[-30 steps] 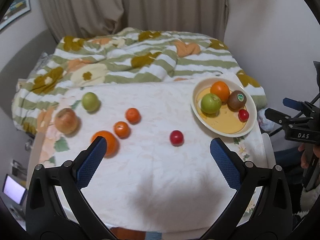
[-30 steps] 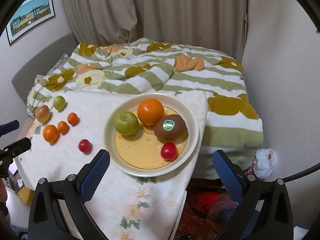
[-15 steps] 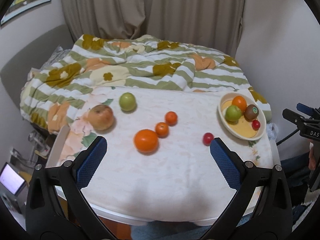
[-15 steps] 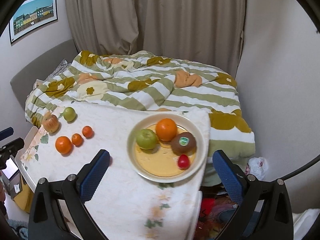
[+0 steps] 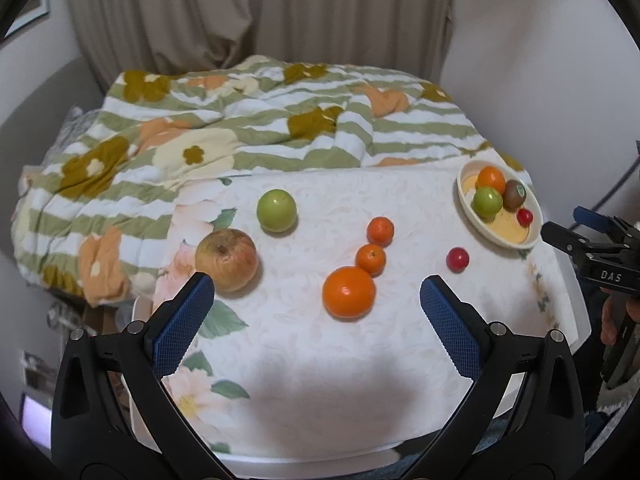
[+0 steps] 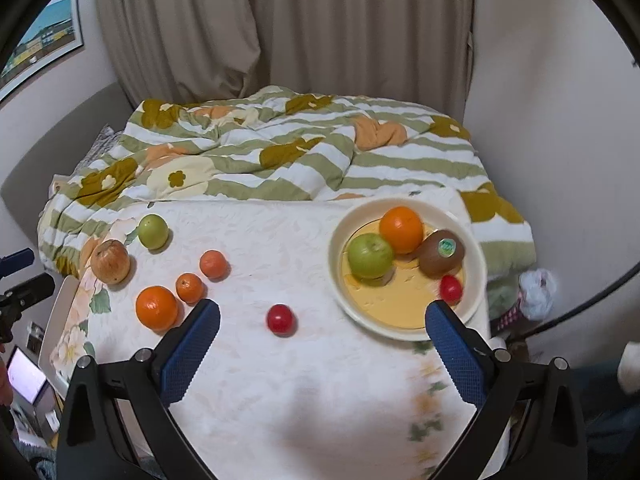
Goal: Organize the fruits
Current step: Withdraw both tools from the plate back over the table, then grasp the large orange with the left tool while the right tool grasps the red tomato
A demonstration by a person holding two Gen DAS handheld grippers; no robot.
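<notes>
We find the left gripper (image 5: 316, 296) above the table's near side, fingers spread wide and holding nothing. The right gripper (image 6: 322, 322) hangs likewise wide and unloaded.

On the tablecloth (image 5: 320, 380) six fruits lie loose. The russet apple (image 5: 226, 260) sits nearest the left edge, the green apple (image 5: 277, 211) just behind it, towards the quilt (image 5: 240, 128). The big orange (image 5: 349, 293) touches one mandarin (image 5: 371, 258); a second mandarin (image 5: 380, 231) lies just beyond. The red fruit (image 5: 457, 259) sits alone between that cluster and the plate (image 6: 478, 280).

The plate stands at the far right corner, its rim close to the cloth's edge, holding an orange (image 6: 401, 229), an apple (image 6: 370, 256), a kiwi (image 6: 442, 258) and a small red fruit (image 6: 451, 289).

The near half of the cloth lies open.
</notes>
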